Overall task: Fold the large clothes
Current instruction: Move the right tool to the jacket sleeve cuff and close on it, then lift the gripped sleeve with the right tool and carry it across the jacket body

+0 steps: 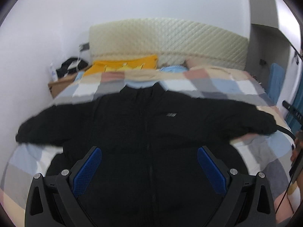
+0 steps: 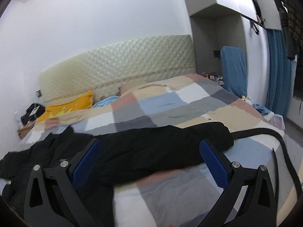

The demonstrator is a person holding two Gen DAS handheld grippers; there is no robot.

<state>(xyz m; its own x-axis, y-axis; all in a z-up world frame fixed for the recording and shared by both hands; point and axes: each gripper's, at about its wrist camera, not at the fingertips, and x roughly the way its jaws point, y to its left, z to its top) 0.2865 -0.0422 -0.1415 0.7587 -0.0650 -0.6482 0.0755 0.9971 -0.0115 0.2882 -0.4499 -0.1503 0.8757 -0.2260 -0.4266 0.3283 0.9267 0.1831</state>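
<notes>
A black zip jacket [image 1: 144,124] lies flat, front up, on the checked bedspread [image 1: 208,87], collar toward the headboard and both sleeves spread out sideways. My left gripper [image 1: 149,162] is open and empty, hovering over the jacket's lower front, astride the zip. My right gripper [image 2: 149,157] is open and empty above the jacket's right sleeve [image 2: 170,145], whose cuff ends near the bed's right edge. The jacket body [image 2: 47,155] lies at the left of the right wrist view.
A quilted cream headboard [image 1: 170,39] stands against the white wall. A yellow pillow [image 1: 121,66] and a light blue cloth [image 1: 170,69] lie at the bed's head. A bedside table with dark items [image 1: 68,70] is at the left. Blue curtain [image 2: 278,71] and a blue-covered object [image 2: 234,68] stand at the right.
</notes>
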